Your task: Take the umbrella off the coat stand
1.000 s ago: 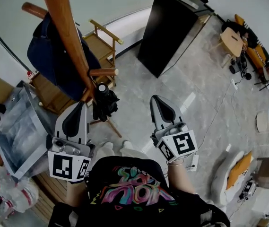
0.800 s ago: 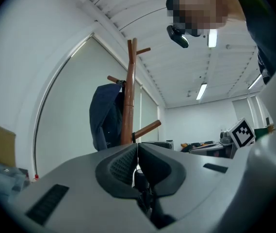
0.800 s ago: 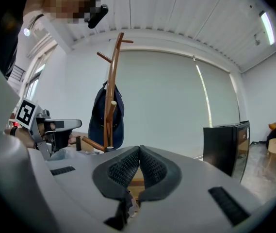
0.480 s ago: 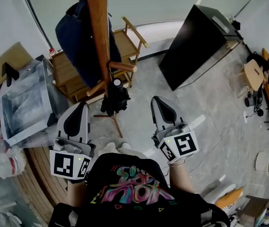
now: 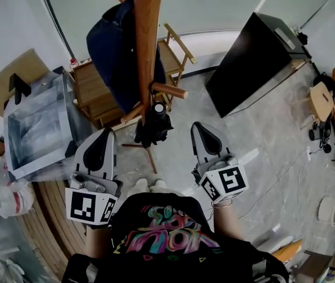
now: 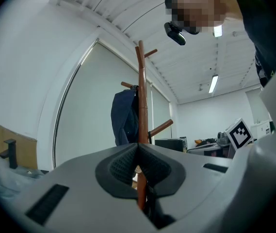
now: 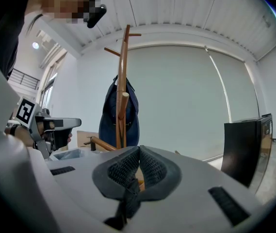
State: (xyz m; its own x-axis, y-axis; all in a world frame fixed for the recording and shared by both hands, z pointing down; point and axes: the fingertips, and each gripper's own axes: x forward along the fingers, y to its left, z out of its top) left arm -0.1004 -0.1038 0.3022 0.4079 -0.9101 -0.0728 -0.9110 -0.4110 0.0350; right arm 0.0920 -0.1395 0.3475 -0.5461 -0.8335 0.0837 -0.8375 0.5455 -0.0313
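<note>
Could go wrong: the umbrella (image 5: 154, 125) hangs at a low peg (image 5: 172, 91) on the coat stand (image 5: 146, 46), prob. by a loop. Pull it straight back & the loop may catch, & the stand could tip w/ the blue coat (image 5: 117, 52) on it. The left hand-held gripper (image 5: 107, 133) & right hand-held gripper (image 5: 198, 127) both have jaws together w/ nothing in them, so no grab yet. The umbrella is black, short & folded up, just past the 2 grippers & between them.
</note>
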